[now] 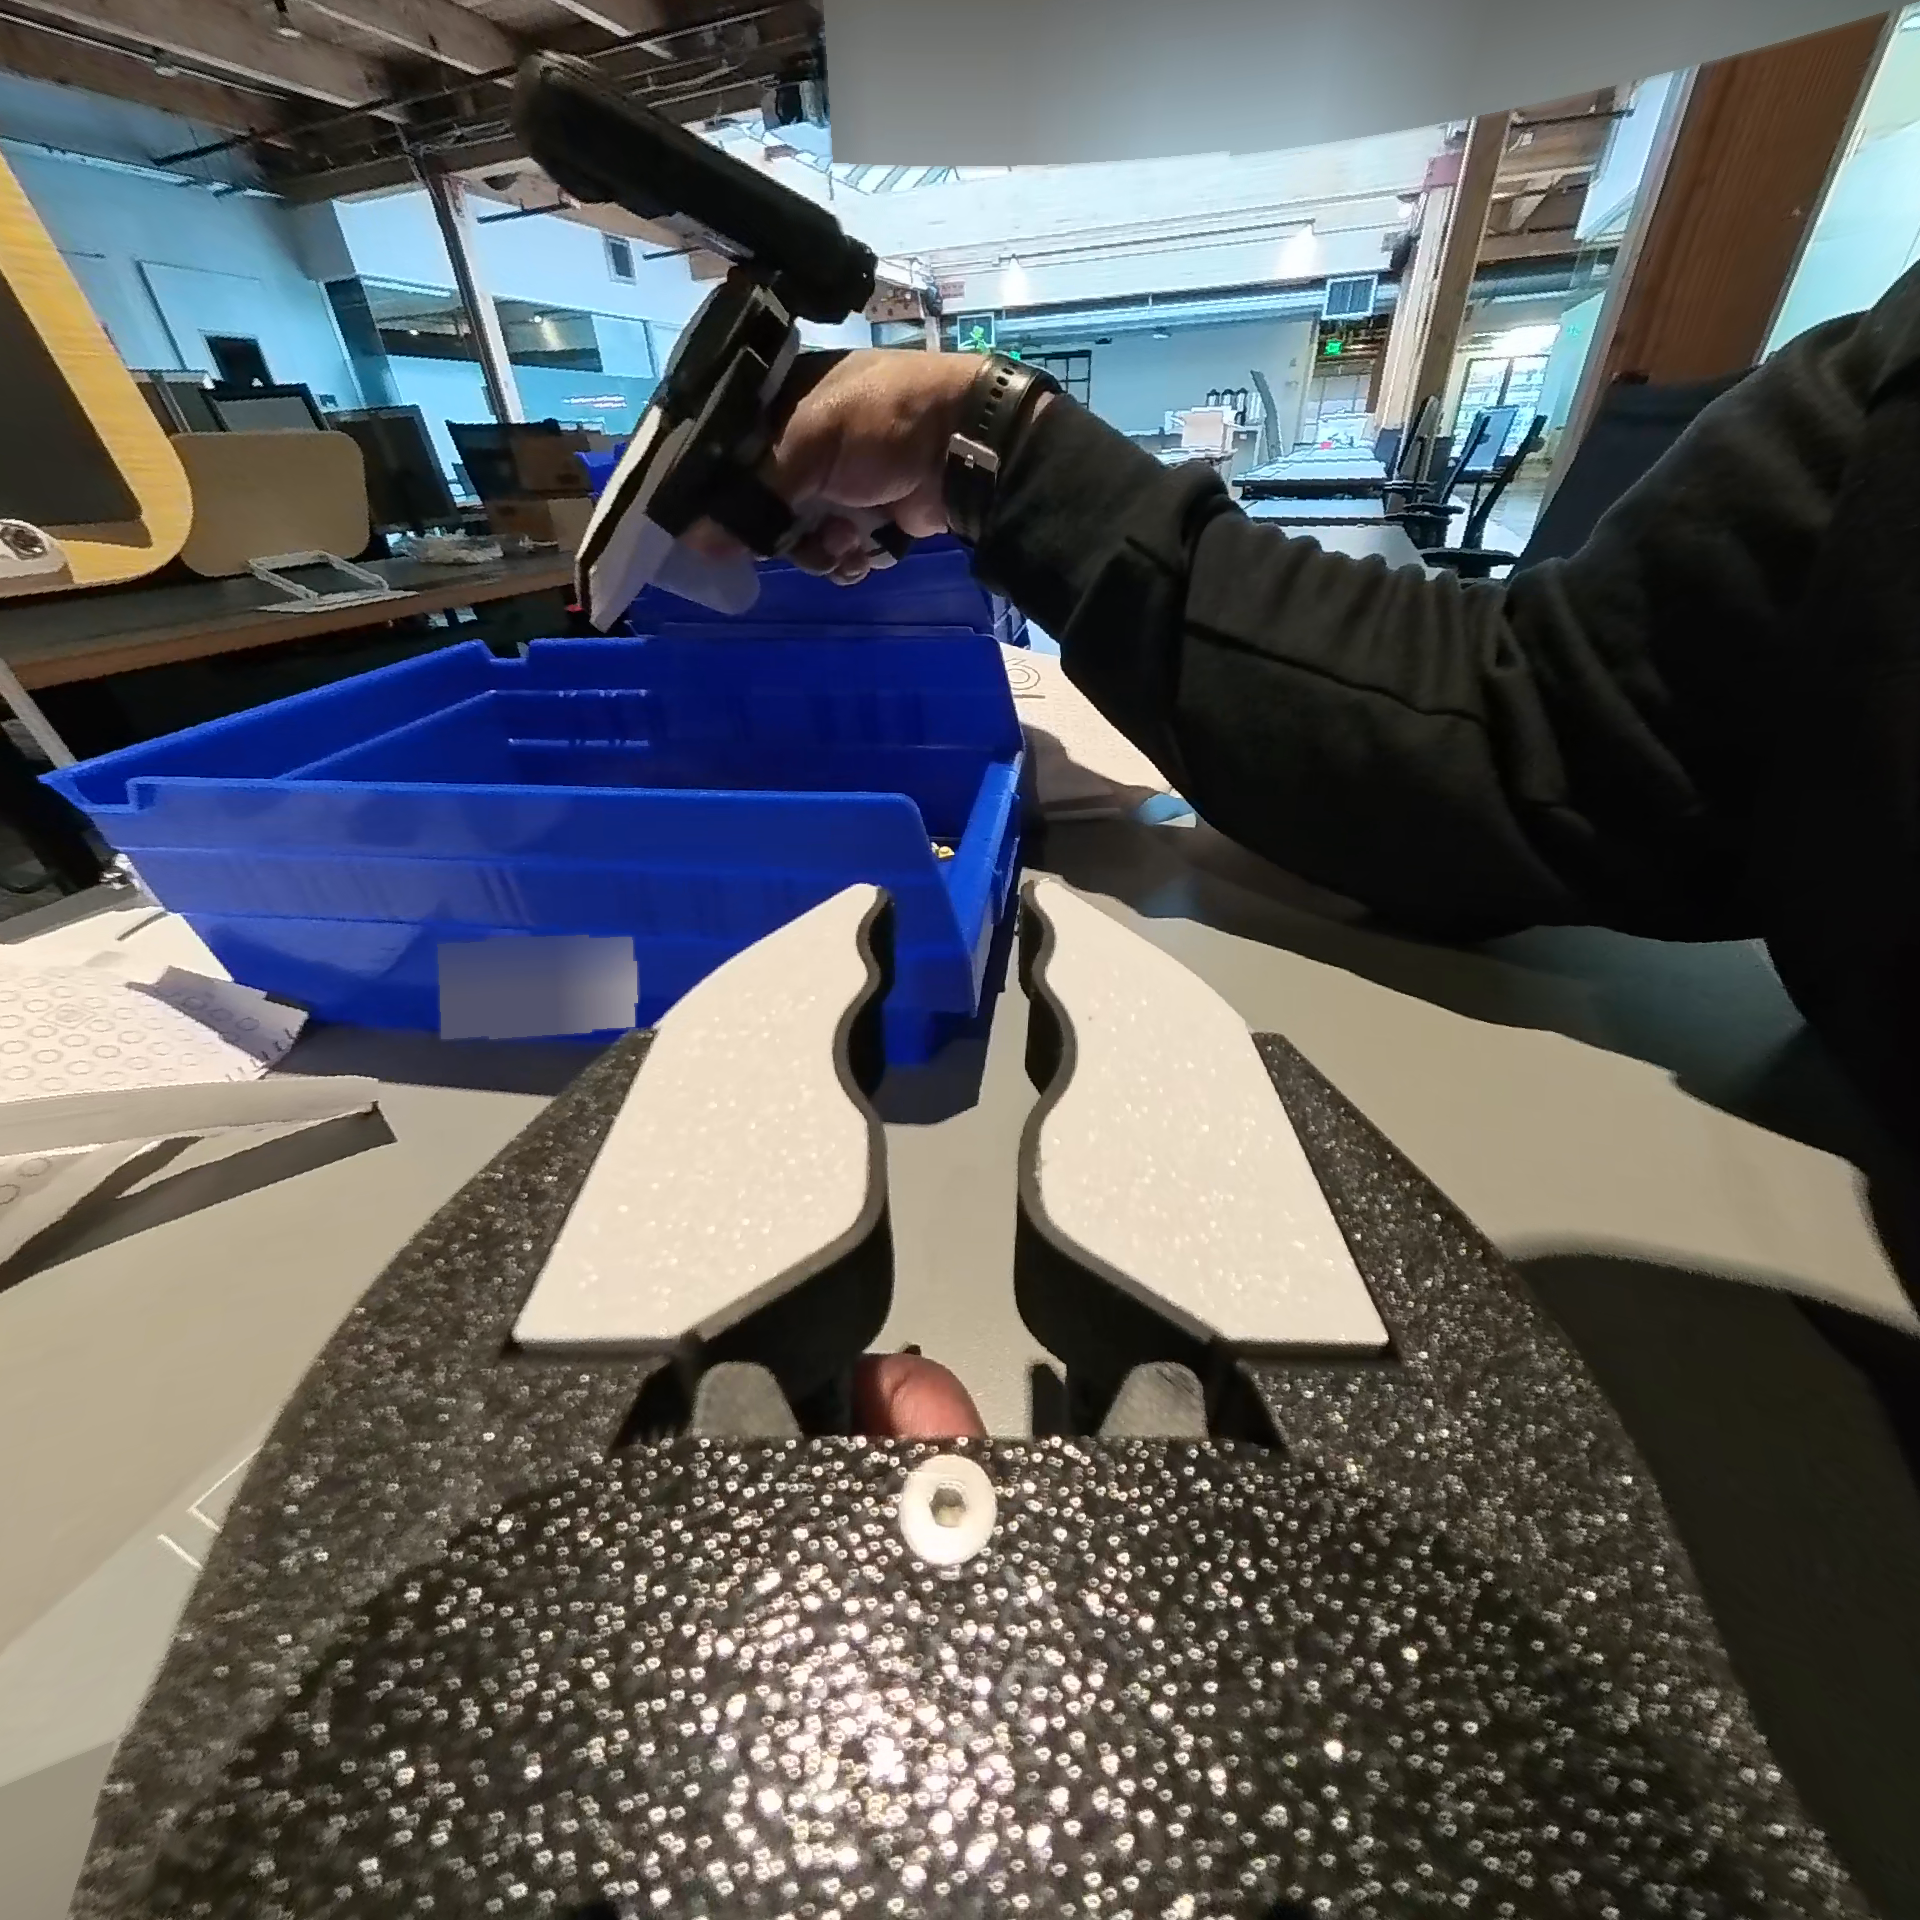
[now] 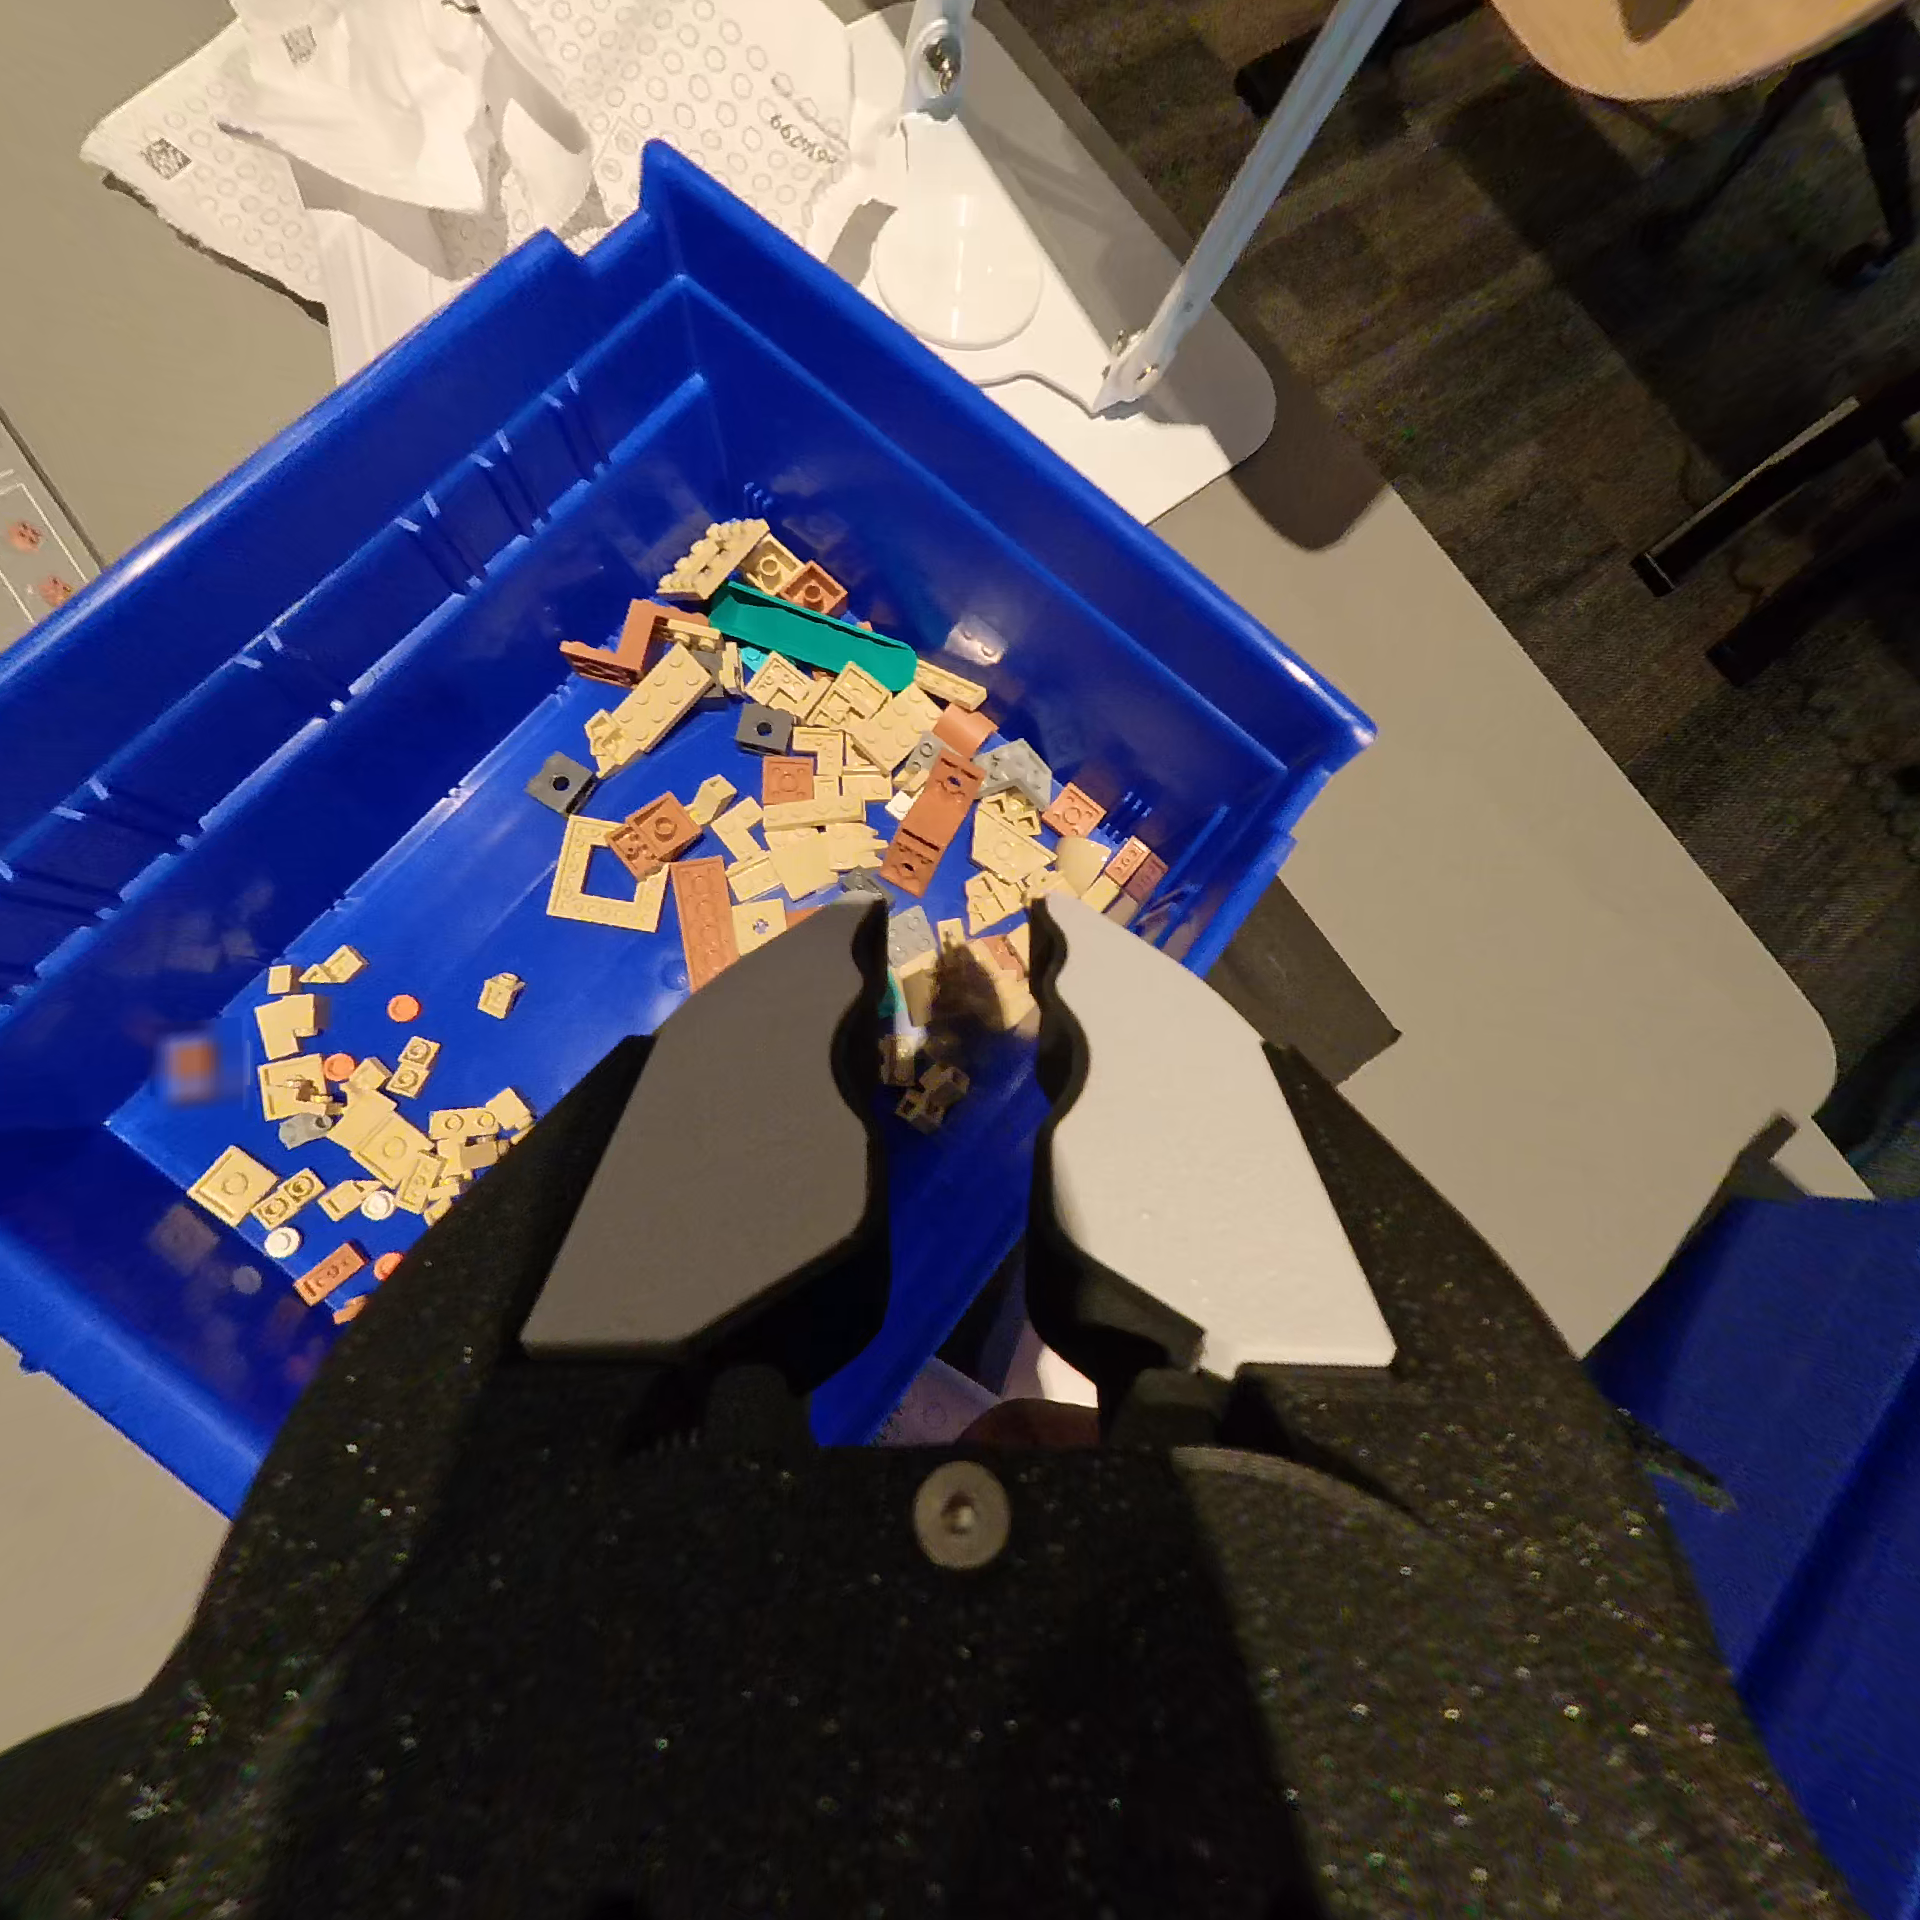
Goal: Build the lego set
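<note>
A blue bin point(image 2: 987, 499) on the grey table holds several loose lego pieces point(image 2: 831, 769), mostly tan and brown, plus a long teal piece point(image 2: 810, 634). My right gripper point(image 2: 956, 925) hangs open above the bin, pointing down at the pile, with a small blurred dark brown piece point(image 2: 966, 997) seen between its fingers; I cannot tell whether they touch it. In the left wrist view the right gripper point(image 1: 613, 592) is tilted down over the bin's point(image 1: 540, 831) far side. My left gripper point(image 1: 956, 914) is open and empty, low over the table just in front of the bin.
Torn white paper bags point(image 2: 520, 125) lie behind the bin and to its left point(image 1: 104, 1029). A white stand with a round base point(image 2: 956, 270) sits near the table's corner. A second blue bin point(image 2: 1787, 1455) is at the right. A dark sleeve point(image 1: 1351, 675) crosses the table. My right fingertips sit around 30 cm from my left ones.
</note>
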`<state>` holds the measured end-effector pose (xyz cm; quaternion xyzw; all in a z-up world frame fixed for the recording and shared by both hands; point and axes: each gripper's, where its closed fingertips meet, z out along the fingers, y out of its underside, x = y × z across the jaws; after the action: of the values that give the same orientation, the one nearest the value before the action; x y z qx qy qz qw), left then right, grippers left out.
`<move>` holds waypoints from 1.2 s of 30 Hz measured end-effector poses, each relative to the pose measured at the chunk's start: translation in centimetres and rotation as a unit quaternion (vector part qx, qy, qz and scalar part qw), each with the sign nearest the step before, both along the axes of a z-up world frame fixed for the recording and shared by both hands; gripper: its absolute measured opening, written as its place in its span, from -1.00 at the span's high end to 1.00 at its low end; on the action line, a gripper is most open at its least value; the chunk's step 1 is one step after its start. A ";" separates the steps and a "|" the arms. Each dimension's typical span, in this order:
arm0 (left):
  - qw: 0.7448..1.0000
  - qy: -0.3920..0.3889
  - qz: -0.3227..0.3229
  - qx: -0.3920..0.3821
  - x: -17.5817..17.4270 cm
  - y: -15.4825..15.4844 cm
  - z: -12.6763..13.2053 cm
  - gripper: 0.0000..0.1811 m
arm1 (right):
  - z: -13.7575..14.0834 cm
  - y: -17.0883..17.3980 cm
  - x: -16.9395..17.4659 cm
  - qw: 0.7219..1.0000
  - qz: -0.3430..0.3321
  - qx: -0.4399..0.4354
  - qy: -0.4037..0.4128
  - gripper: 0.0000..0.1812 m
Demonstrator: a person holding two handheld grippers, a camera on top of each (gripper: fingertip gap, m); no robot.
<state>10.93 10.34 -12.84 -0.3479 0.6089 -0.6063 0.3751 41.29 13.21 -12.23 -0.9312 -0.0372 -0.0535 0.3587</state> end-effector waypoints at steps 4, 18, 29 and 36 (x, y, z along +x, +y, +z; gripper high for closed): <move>1.000 -0.001 0.002 0.001 0.0 0.1 0.1 0.76 | -0.2 0.2 -0.2 1.000 0.003 -0.004 -0.001 0.72; 1.000 0.000 0.001 0.003 0.0 0.0 0.0 0.76 | -0.7 0.8 -0.8 1.000 0.012 -0.017 -0.002 0.72; 1.000 -0.001 0.000 0.005 0.0 0.0 0.0 0.76 | -2.0 2.1 -1.8 0.999 0.027 -0.046 -0.013 0.72; 1.000 -0.002 0.001 0.005 -0.1 0.0 0.1 0.76 | -3.7 4.2 -1.6 0.998 -0.016 -0.057 -0.006 0.71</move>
<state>10.86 10.39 -12.77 -0.3454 0.6106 -0.6036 0.3788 39.66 17.42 -15.97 -0.9502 -0.0274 -0.0631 0.3041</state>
